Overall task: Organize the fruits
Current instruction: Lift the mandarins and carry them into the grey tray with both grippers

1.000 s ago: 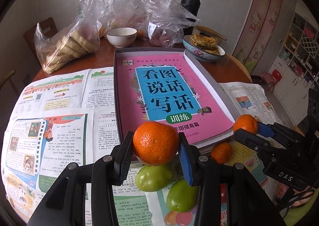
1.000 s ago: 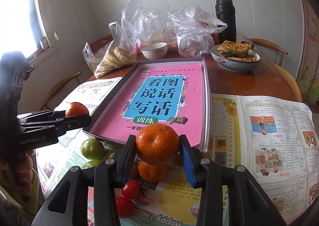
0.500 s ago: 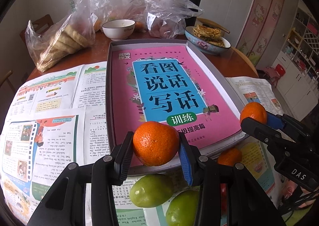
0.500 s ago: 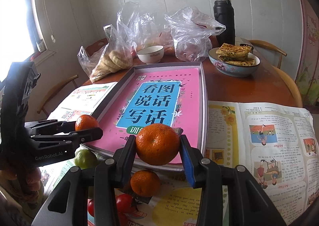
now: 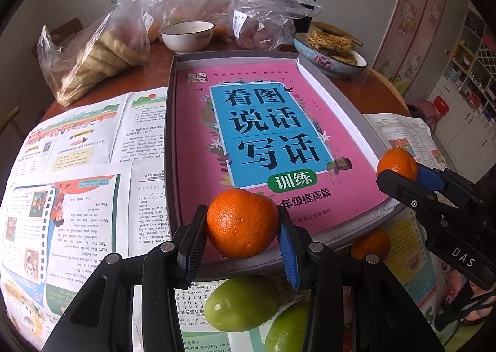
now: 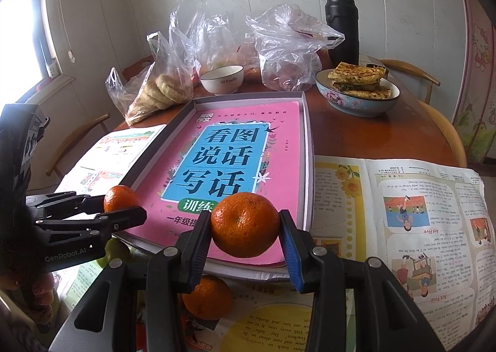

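Note:
My left gripper [image 5: 241,225] is shut on an orange mandarin [image 5: 242,223] and holds it over the near edge of the grey tray [image 5: 170,135] with the pink book [image 5: 266,128] in it. My right gripper [image 6: 245,226] is shut on a second mandarin [image 6: 245,224] over the same near edge. The right gripper with its mandarin also shows in the left wrist view [image 5: 398,166]; the left gripper shows in the right wrist view [image 6: 122,200]. A third mandarin [image 6: 207,297] and two green fruits [image 5: 241,302] lie on newspaper in front of the tray.
Newspaper sheets [image 5: 71,197] cover the round wooden table [image 6: 403,135]. Behind the tray stand a white bowl [image 5: 187,36], plastic bags of food [image 5: 102,51], a bowl of pancakes [image 6: 358,91] and a black flask [image 6: 342,26]. Chairs stand around the table.
Both grippers have moved forward with their mandarins, from above the loose fruit to over the tray's near edge. The loose fruit now lies lower in both views.

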Available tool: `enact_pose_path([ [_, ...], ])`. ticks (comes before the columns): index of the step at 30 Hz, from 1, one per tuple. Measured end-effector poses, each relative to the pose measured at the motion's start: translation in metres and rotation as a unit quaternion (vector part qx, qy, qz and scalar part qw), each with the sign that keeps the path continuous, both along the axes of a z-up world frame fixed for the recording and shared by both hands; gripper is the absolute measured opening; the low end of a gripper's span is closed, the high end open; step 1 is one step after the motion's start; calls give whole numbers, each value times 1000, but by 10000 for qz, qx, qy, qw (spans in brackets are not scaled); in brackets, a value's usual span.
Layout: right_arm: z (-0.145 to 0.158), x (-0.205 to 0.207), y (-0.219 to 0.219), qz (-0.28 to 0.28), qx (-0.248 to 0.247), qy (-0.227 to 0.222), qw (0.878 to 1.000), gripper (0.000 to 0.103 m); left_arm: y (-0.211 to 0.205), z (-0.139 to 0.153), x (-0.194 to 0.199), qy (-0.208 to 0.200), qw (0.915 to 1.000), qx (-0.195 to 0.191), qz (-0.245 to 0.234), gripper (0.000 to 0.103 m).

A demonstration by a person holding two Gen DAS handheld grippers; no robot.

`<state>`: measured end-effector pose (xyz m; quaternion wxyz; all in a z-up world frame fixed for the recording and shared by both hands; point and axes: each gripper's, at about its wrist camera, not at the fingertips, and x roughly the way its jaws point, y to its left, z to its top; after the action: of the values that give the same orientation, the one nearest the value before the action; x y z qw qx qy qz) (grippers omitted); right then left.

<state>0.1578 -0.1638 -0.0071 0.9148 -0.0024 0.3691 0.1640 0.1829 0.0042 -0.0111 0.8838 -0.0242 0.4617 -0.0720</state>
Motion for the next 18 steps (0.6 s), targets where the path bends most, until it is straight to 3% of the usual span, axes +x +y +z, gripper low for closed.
enact_pose_path([
  [18, -15, 8, 2, -106, -383, 88, 9992, 43, 3, -8, 0, 96, 9999, -31, 29, 44],
])
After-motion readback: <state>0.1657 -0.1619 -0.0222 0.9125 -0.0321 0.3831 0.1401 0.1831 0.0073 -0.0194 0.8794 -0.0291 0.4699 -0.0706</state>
